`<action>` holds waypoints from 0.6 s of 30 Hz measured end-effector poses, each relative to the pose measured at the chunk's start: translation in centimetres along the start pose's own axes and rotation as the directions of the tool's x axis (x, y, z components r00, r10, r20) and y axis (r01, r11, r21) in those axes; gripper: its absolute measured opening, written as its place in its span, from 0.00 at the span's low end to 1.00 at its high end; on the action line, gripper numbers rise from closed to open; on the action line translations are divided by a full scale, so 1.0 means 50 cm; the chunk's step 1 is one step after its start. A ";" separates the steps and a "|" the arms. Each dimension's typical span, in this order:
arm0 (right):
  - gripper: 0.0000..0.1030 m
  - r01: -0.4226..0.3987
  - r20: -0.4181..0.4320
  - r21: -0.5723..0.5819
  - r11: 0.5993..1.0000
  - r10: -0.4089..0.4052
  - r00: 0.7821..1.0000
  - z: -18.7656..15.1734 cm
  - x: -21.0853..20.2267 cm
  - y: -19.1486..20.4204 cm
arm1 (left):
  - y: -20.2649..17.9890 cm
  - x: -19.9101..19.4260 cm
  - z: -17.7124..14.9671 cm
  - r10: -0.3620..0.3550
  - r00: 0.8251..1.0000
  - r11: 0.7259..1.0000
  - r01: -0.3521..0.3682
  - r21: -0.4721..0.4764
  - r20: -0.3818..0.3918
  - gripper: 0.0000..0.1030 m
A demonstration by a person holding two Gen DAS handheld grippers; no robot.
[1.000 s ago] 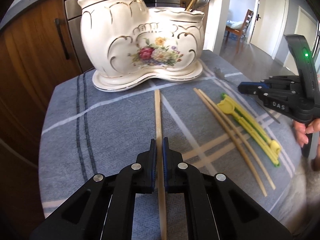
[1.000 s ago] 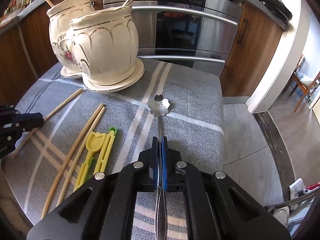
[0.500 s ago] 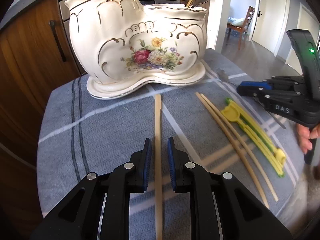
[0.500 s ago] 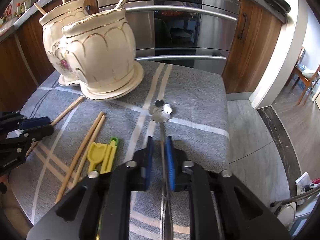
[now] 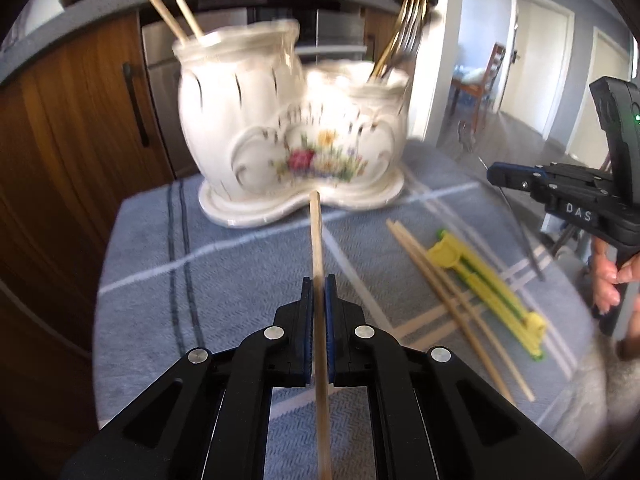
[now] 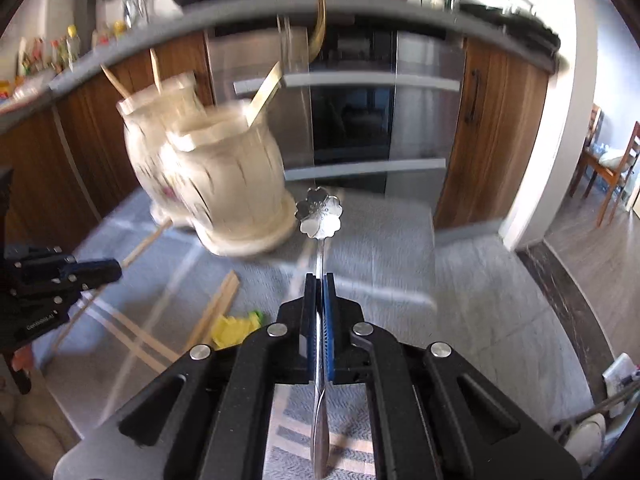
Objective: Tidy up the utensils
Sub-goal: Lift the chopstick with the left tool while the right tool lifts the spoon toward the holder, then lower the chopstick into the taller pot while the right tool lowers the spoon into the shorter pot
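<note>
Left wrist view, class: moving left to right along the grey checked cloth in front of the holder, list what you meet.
Single wooden chopstick clamped in the left gripper → pair of wooden chopsticks → yellow-and-green plastic training chopsticks → black right gripper.

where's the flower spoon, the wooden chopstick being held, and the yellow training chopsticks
flower spoon (image 6: 319,213): right wrist view, on its flower-shaped head
wooden chopstick (image 5: 317,240): left wrist view, on the shaft ahead of the fingers
yellow training chopsticks (image 5: 486,282): left wrist view, mid-length, on the cloth
</note>
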State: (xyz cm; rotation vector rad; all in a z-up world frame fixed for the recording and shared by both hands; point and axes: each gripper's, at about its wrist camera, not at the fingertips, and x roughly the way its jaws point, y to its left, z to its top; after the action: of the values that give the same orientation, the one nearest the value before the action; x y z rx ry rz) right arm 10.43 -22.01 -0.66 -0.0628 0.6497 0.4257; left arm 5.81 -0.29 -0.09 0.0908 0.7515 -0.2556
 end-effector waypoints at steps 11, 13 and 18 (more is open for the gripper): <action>0.01 -0.009 0.214 -0.077 0.997 0.025 0.976 0.029 -0.097 0.039 | -0.005 -0.068 0.015 -0.032 0.993 0.999 0.030 0.020 0.115 0.06; 0.01 -0.012 0.220 -0.083 0.996 0.030 0.975 0.028 -0.101 0.045 | -0.005 -0.068 0.014 -0.038 0.992 0.999 0.037 0.013 0.117 0.06; 0.01 -0.015 0.297 -0.085 0.996 0.040 0.954 0.034 -0.140 0.060 | -0.005 -0.092 0.019 -0.051 0.984 0.999 0.050 0.011 0.173 0.06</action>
State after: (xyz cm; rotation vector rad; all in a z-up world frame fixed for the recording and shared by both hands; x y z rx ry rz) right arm 5.23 -21.52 5.11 -0.0654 0.3353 0.4777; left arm 3.15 0.24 3.79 0.0543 0.5801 -0.3103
